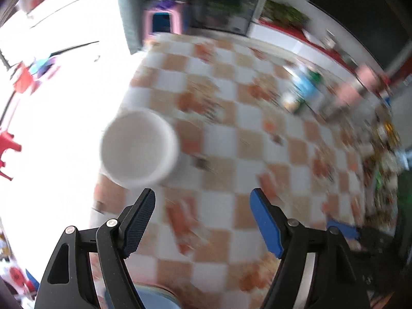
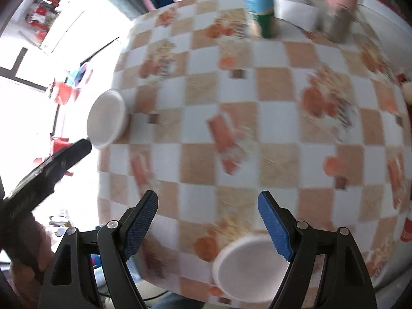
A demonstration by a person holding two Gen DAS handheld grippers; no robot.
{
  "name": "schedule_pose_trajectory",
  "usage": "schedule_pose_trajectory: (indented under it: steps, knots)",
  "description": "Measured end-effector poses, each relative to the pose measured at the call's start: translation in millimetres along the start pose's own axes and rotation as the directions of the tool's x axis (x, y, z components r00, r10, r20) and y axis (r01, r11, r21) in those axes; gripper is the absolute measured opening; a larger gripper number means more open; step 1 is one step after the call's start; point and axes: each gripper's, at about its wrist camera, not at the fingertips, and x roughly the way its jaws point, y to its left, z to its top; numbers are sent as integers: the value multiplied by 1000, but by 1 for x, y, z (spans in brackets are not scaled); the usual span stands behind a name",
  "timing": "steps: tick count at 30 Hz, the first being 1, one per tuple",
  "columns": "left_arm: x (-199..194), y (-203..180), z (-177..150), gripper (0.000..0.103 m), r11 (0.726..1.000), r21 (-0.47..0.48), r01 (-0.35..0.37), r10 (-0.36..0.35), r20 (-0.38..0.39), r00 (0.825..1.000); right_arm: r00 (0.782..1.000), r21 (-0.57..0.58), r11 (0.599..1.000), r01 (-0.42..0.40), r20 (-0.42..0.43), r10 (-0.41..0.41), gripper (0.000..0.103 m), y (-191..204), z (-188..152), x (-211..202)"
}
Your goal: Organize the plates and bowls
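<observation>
The left gripper [image 1: 202, 200] stands wide open and empty above a checked cloth [image 1: 244, 118]. A white bowl [image 1: 139, 149] sits near the table's left edge, just ahead of the left finger [image 1: 144, 211], not between the fingers. The right gripper [image 2: 208, 203] is also wide open and empty; a second bowl [image 2: 247, 265] lies at the near edge, partly behind its right finger [image 2: 273, 221]. The far bottle [image 2: 260, 5] label is too blurred to read.
</observation>
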Motion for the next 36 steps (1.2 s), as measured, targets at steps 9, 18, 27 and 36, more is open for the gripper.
schedule_pose_trajectory:
  steps: [9,18,27,36]
  knots:
    - [46,85,38,80,977,-113,-179,178,-21,984,998,-53,997,-49,-41,47,81,72,50,44]
    - [96,112,48,80,962,-123,-245,236,-87,968,997,-93,996,-12,-73,5,81,118,86,109]
    - [127,126,58,80,958,-134,-255,240,-121,963,994,-106,994,35,-104,-46,81,136,100,157]
    - [151,138,56,54,957,-183,-223,188,-192,963,994,-119,992,31,-104,-43,79,151,100,177]
